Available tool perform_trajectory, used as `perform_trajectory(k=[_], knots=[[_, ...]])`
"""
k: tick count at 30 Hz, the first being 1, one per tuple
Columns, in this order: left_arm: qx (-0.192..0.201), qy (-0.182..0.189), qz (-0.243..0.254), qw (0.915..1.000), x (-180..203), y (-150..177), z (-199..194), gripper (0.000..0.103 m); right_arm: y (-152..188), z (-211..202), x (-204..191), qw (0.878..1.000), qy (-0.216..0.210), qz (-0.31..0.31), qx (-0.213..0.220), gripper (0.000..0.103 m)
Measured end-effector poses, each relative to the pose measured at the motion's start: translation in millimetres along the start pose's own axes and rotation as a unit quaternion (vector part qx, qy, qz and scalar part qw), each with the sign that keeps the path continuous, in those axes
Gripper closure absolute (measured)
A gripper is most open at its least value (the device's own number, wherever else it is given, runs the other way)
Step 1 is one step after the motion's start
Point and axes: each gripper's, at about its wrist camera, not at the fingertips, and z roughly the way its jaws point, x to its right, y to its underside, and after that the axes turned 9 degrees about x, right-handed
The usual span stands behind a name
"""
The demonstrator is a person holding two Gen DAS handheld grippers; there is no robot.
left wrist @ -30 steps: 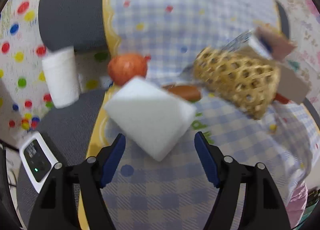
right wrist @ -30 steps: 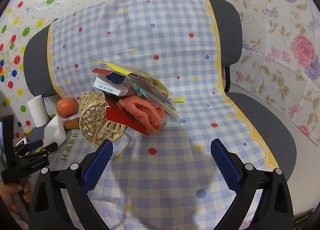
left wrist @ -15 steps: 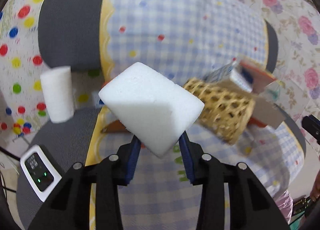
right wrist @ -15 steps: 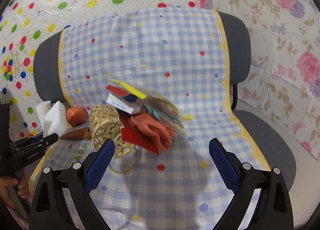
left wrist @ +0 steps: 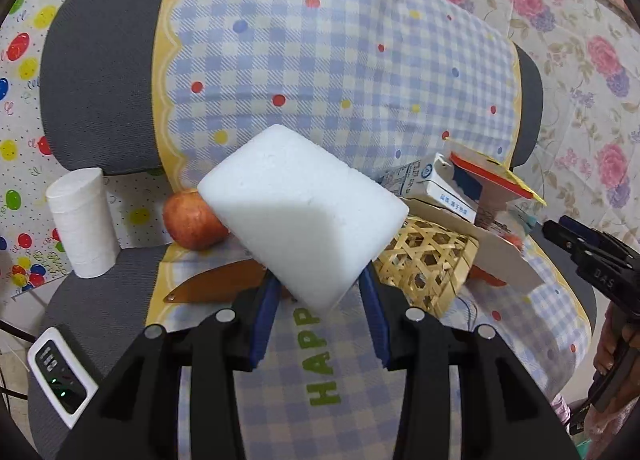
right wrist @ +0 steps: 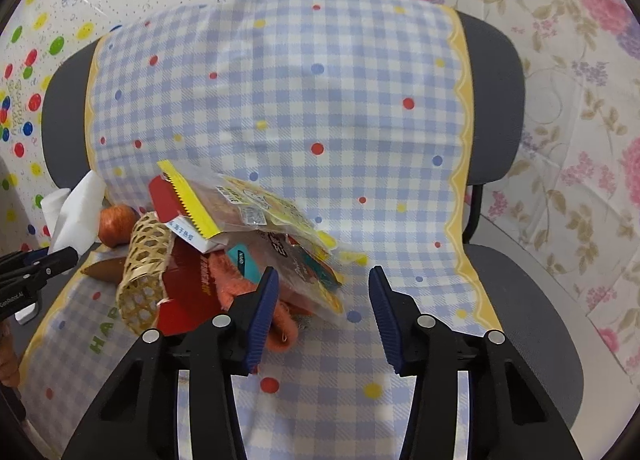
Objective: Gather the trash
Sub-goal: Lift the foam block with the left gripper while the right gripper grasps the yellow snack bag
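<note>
My left gripper (left wrist: pixel 320 284) is shut on a white foam block (left wrist: pixel 304 211) and holds it above the chair seat; the block (right wrist: pixel 80 203) also shows at the left of the right wrist view. A woven basket (left wrist: pixel 428 264) lies on its side with a heap of trash on and behind it: a milk carton (left wrist: pixel 440 183), snack wrappers (right wrist: pixel 272 215), a red card (right wrist: pixel 188 280) and an orange cloth (right wrist: pixel 236 284). My right gripper (right wrist: pixel 322 276) hovers just right of the heap, its jaws closing. Only a wrapper corner shows in the gap, and the pads do not press on it.
An office chair draped in a blue checked cloth (right wrist: pixel 320 119) bears everything. An apple (left wrist: pixel 192 223), a brown sheath (left wrist: pixel 216 284), a white paper roll (left wrist: pixel 82 223) and a white device (left wrist: pixel 60 376) sit at the seat's left. A hand (left wrist: pixel 616 348) holds the right gripper.
My left gripper closed on the foam block and lifted it off the seat. My right gripper moved in toward the trash heap and its jaws narrowed a lot.
</note>
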Motion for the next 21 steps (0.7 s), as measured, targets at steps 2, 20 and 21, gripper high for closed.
perform_trajectory(k=[2,20,21], knots=[[-0.003,-0.002,0.0,1.0,1.0,-0.6,6.1,0.064,-1.2,9.1,-2.0,1.0,-0.008,-0.01,-0.002,0.057],[-0.009,-0.006,0.002,0.9999,4.2,-1.6,12.4,0.064,-19.4,-2.6,1.4,0.998,-0.008,-0.035,0.053,0.1],[-0.007,-0.005,0.003,1.0,5.9,-1.6,9.1,0.064,-20.4,-6.6,8.0,0.998,0.002,-0.022,0.057,0.1]])
